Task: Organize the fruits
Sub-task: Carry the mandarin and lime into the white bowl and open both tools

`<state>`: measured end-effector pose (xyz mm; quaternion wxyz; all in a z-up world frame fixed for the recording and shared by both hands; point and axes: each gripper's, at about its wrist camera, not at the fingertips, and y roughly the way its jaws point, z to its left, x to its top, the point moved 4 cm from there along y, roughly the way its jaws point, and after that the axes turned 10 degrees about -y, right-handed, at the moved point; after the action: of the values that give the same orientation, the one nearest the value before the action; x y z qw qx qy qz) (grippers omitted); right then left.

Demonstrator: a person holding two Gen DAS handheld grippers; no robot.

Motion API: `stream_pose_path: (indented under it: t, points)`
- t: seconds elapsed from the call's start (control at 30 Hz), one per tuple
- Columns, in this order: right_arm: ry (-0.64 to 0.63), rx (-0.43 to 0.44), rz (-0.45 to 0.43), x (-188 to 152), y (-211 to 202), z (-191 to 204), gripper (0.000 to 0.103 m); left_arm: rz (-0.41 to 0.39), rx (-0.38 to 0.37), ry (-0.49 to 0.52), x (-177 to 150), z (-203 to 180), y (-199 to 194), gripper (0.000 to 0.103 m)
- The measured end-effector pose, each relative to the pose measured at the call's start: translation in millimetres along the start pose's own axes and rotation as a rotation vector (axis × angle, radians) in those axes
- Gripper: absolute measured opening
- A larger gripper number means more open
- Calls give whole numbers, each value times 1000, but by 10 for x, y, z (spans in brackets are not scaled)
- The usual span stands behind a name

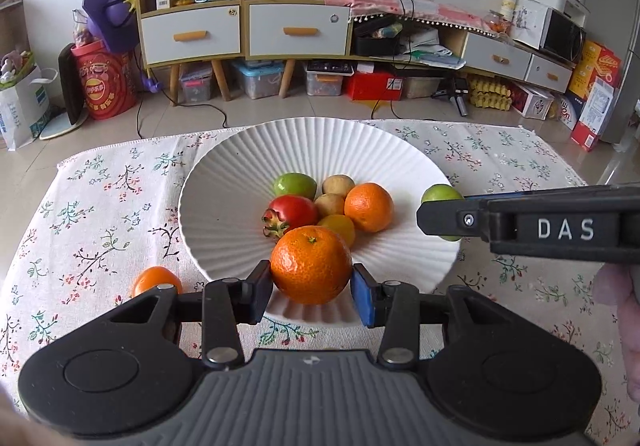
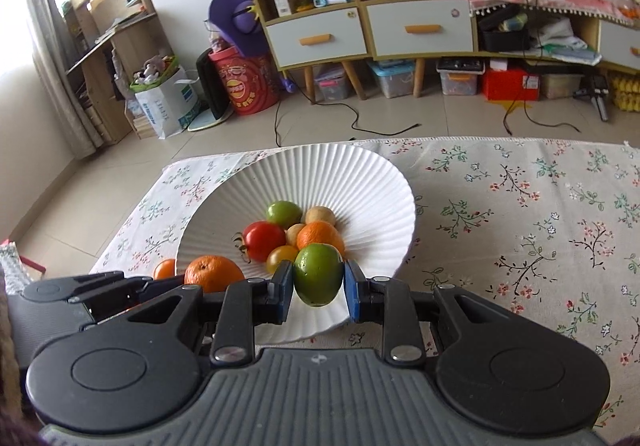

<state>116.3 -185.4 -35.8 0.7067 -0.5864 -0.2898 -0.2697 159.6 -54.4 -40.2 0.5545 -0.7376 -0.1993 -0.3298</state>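
Two fruits are held above the near rim of the white ribbed bowl (image 1: 240,158): the left gripper (image 1: 312,286) has its fingers clamped on a mandarin (image 1: 311,265), the right gripper (image 2: 318,282) on a green lime (image 2: 318,275). Six fruits lie inside the bowl. One small orange fruit (image 1: 157,279) rests on the floral tabletop (image 1: 100,206) beside it.

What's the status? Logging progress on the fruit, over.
Left gripper shut on orange. Right gripper shut on green fruit. Both at white bowl. Nothing blocking.
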Motion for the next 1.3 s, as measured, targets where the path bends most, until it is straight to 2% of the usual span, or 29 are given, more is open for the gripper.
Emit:
stream_pose_path:
  t: [0.43, 0.8, 0.97, 1.17, 1.3]
  points:
    - [40, -1, 64, -16, 176, 64, 24, 11, 29, 23, -3, -106, 59, 39]
    - [39, -16, 84, -51, 199, 71, 24, -1, 28, 24, 31, -97, 52, 39]
    - [40, -4, 83, -39, 188, 86, 28, -4, 28, 24, 37, -82, 47, 40]
    - [24, 7, 80, -30, 150, 118, 34, -10, 27, 32, 34, -89, 18, 47]
    - [10, 1, 71, -19, 115, 123, 40, -11, 26, 38, 38, -80, -3, 56]
